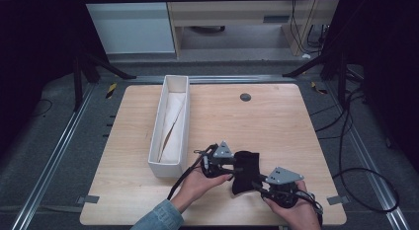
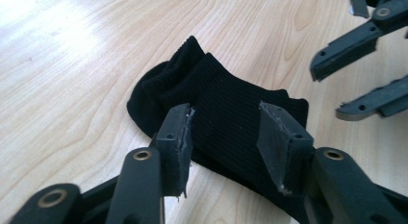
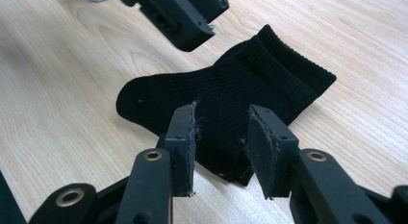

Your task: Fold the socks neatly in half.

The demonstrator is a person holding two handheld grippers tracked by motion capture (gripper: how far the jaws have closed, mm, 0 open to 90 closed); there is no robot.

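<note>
The left gripper [image 2: 223,137] rises from six o'clock with its two black jaws standing apart, their worn pads over a black ribbed sock [image 2: 216,108] that lies flat on the pale wooden table [image 2: 72,65]. The sock's cuff points toward eleven o'clock. At two o'clock the right gripper [image 2: 353,77] reaches in, its jaws also parted, above the bare wood beside the sock.

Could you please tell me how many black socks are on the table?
1: the black sock lies flat on the table, between both tools. The white bin's contents could hide others.

Lab, railed rig frame [image 1: 64,141], trailing cables [image 1: 368,185]
</note>
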